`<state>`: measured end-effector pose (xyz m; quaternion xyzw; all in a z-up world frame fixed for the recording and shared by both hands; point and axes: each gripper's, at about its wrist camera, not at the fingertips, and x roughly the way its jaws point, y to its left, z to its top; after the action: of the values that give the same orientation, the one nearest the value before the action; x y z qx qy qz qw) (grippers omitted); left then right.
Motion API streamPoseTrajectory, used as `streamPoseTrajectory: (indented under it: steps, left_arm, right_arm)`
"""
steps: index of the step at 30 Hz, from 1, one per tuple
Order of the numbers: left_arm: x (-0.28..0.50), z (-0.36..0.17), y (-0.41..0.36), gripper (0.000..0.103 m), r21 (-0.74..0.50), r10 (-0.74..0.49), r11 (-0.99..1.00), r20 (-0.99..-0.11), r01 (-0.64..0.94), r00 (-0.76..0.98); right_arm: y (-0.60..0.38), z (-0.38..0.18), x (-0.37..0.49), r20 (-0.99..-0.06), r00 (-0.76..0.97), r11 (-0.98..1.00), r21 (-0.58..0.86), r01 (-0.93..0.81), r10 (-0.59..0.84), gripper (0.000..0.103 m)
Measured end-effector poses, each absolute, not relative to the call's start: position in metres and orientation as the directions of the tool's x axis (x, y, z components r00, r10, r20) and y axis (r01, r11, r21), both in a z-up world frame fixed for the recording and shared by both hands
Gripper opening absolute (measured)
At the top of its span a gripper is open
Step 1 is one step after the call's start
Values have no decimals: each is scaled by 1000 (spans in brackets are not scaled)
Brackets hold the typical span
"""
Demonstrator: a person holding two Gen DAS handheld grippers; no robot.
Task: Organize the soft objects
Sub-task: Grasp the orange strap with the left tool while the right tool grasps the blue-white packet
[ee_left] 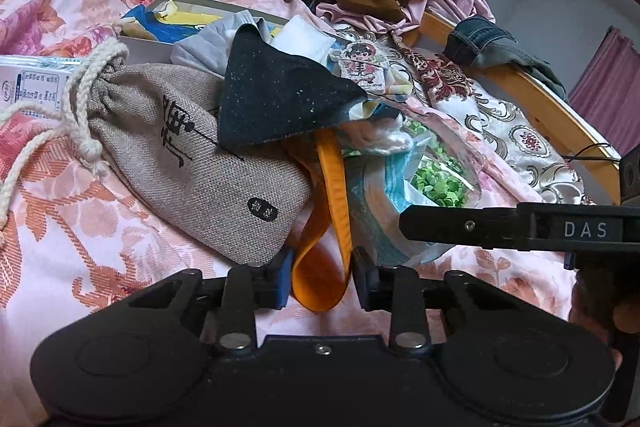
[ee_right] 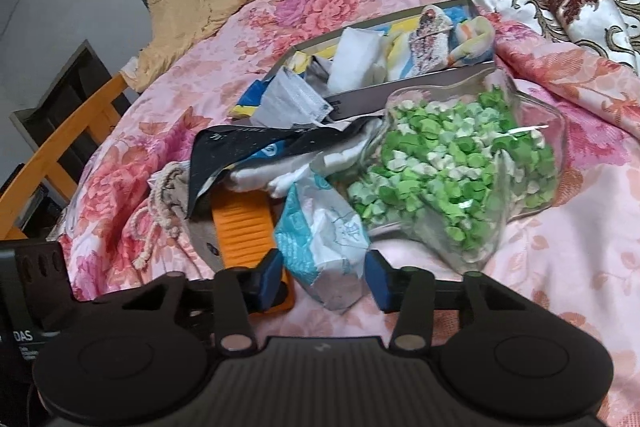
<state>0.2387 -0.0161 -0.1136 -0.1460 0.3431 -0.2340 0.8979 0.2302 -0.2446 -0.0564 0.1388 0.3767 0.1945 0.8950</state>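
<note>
On the pink flowered bed sheet, a bent orange rubbery strap is squeezed between the left gripper pads. A soft blue-and-white plastic packet lies between the half-closed right gripper jaws; whether it is pinched cannot be told.

Both wrists close, angled down — likely sharing bed clutter.

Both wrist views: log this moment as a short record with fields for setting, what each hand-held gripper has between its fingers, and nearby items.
setting: bed with pink floral cover
left hand-held gripper: orange strap between its fingers, contact unclear
right hand-held gripper: blue-and-white soft packet between its fingers, contact unclear
nearby: burlap drawstring bag, clear bag of green paper stars, open box of small items
</note>
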Motion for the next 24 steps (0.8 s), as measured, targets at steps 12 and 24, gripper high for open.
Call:
streamPoseTrajectory:
  steps: [12,24]
  left_arm:
    - [222,-98,-27,18,-324,-422,905,-592,276,687]
    - [186,-73,-40,16,-256,-348,937,-614,238,709]
  right_arm:
    - [-238,-49,223,-609,650,888,365,-280,456,32]
    - [-239,-37,202,-579,685,896,319,-310,443,24]
